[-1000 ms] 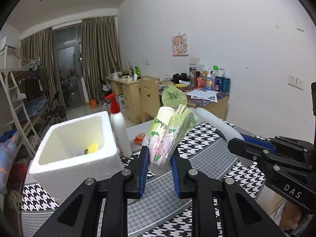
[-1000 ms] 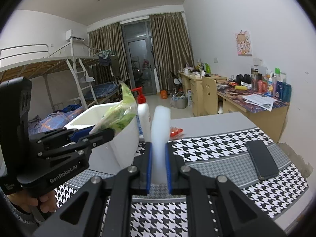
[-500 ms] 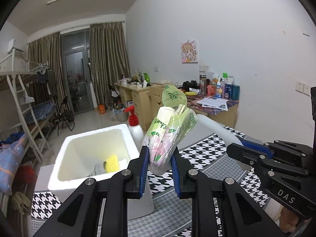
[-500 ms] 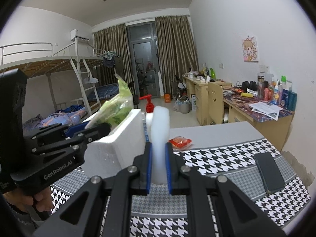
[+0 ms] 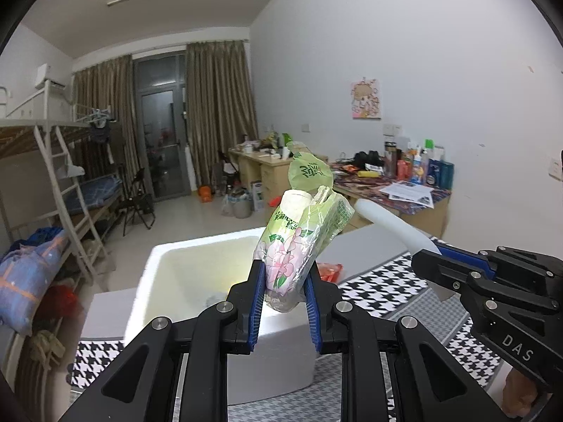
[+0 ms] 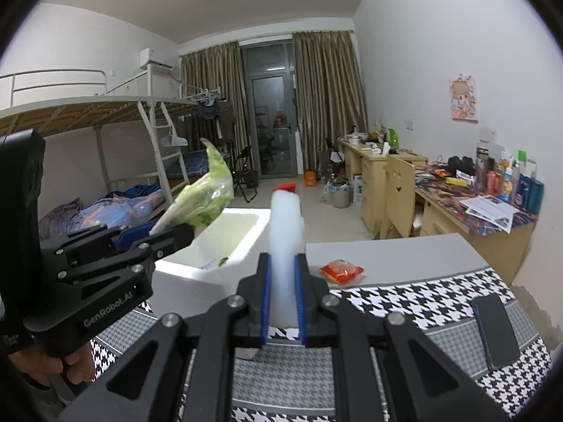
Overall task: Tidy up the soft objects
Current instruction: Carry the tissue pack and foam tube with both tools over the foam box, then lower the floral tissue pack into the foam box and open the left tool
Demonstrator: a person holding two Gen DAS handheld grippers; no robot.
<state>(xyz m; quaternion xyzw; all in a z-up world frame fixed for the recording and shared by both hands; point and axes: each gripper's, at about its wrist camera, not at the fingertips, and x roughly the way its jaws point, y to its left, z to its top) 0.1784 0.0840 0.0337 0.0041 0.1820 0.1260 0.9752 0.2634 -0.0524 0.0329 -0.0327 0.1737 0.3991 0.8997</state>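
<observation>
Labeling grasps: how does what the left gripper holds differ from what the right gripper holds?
The left gripper clamps a tissue pack in clear floral green-and-pink wrap; the right gripper clamps a plain white foam piece with no wrapper. The tissue pack leans to one side with a crinkled loose flap on top; the foam piece stands upright and smooth. Shared: both are pinched near their lower end and held in the air by the white foam box.

Pack (image 5: pixel 299 246) blocks most of what's inside the foam box (image 5: pixel 197 263), can't make out the stuff in there. Foam strip (image 6: pixel 285 246) hides the bottle behind it except its red top (image 6: pixel 285 186), blurry too.
</observation>
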